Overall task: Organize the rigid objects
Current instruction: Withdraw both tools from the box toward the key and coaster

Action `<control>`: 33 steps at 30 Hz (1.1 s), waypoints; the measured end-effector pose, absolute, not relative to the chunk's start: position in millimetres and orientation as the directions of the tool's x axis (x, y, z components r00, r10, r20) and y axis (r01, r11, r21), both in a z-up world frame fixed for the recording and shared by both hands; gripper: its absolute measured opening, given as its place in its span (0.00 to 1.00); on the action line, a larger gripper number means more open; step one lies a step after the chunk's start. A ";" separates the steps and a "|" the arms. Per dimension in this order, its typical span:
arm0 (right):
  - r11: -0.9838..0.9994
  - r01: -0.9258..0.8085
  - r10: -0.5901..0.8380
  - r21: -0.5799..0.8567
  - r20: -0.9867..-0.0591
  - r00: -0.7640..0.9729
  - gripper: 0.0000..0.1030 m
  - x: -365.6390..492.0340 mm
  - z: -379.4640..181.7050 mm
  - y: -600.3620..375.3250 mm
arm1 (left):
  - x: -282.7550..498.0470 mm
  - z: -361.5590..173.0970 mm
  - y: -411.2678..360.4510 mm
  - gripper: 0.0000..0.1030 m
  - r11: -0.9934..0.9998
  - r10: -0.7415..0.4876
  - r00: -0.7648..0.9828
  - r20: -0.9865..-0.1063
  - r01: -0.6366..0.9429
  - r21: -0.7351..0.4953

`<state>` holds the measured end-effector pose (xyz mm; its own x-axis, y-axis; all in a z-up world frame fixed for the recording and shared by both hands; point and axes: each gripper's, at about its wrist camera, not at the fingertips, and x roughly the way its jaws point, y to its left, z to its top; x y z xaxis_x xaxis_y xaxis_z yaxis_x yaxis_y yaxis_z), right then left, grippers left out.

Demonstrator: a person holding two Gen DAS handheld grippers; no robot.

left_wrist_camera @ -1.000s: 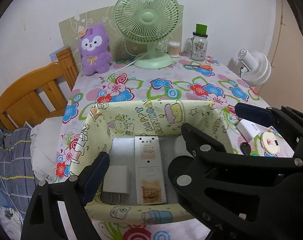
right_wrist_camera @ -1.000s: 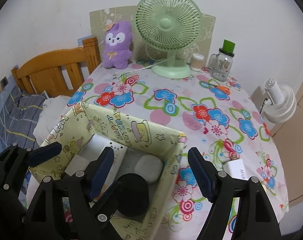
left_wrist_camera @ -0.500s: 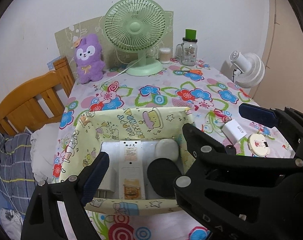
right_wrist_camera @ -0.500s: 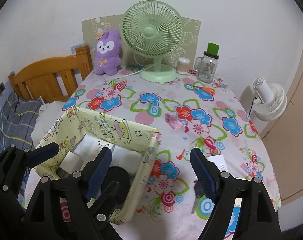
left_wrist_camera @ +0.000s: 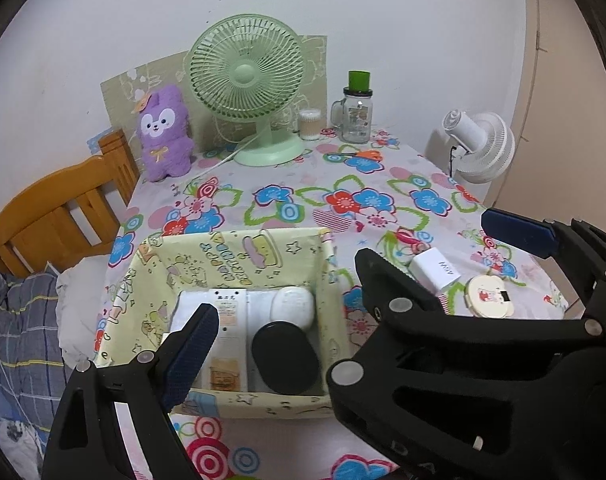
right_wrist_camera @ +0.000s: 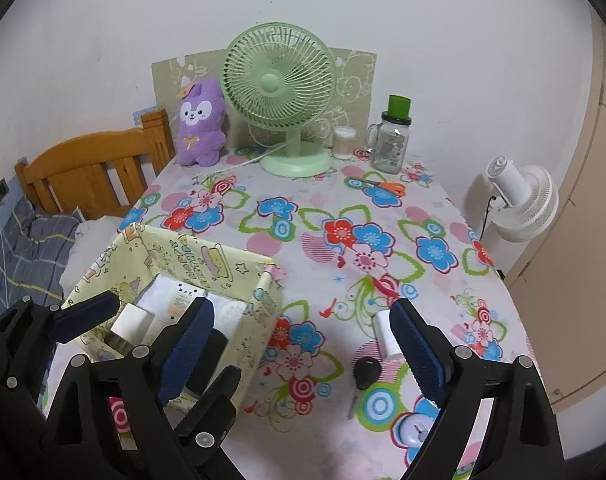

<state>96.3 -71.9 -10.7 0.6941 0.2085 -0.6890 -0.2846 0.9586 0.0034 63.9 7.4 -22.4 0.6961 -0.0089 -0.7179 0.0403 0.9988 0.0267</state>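
Yellow fabric box: soft-sided, printed with cartoon figures, standing on the near left part of the table.
Box contents: a long white remote control lying lengthwise, a white oval case at the far right, a black round case in front of it, and a white plug adapter at the left.
Table: covered with a cloth of red, blue and pink flowers.
Left gripper: hovers over the box, jaws wide apart, nothing between them.
Right gripper: hovers over the cloth right of the box; its jaws have just been opening and stand wide, nothing held.
Loose items right of box: a white charger block, a round cream compact beside it, and a black car key lying on the cloth.
Far end of table: green desk fan, purple plush rabbit, glass jar with green lid, orange-handled scissors.
Beyond the table: wooden bed headboard to the left, white fan to the right.
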 end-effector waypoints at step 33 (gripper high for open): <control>0.989 -0.148 0.120 0.017 -0.680 0.723 0.94 87.5 -13.3 -163.4 | 67.0 -21.8 -76.2 0.90 0.989 -0.098 0.693 -0.714 0.151 0.011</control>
